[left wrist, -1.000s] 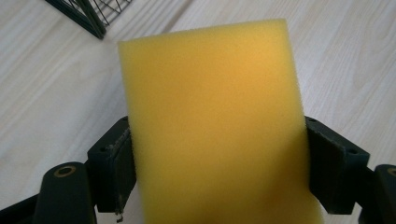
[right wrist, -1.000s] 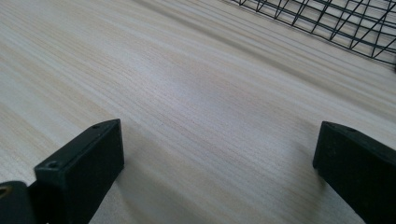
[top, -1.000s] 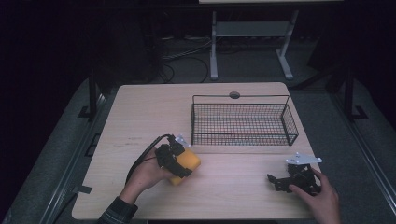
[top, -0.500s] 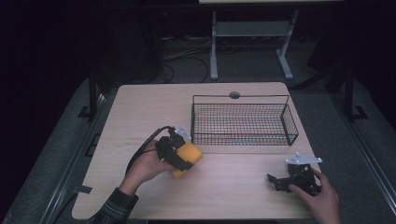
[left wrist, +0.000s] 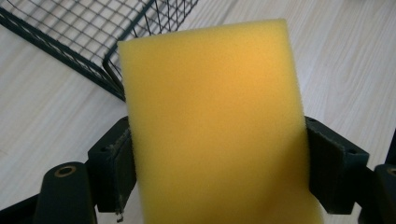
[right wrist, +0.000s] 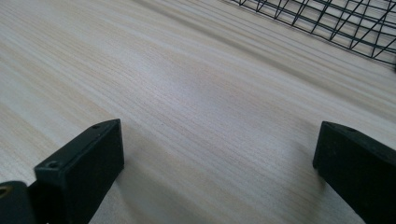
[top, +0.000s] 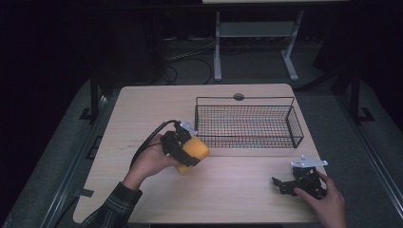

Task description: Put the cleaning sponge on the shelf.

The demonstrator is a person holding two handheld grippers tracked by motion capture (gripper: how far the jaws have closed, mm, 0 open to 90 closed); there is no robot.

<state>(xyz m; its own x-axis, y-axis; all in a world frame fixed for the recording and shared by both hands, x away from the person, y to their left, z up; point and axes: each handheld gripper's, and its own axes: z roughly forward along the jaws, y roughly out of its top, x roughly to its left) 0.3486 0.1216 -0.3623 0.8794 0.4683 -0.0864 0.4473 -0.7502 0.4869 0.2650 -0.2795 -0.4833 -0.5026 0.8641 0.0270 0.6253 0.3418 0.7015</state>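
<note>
Sponge (top: pixel 192 153) in high view: clamped by left gripper (top: pixel 183 147) at basket's (top: pixel 247 100) 8 o'clock, may clip the near rim. Left gripper view: soft foam (left wrist: pixel 210 126) could squirm from the pinch. Right gripper view: jaws wide, empty, on table (right wrist: pixel 196 93)

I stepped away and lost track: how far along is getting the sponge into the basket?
Done: the left gripper is shut on the yellow sponge and holds it clear of the table. In hand: carrying it near the wire basket. Left: moving over the rim and releasing; nothing lies inside. The right gripper rests open.
</note>
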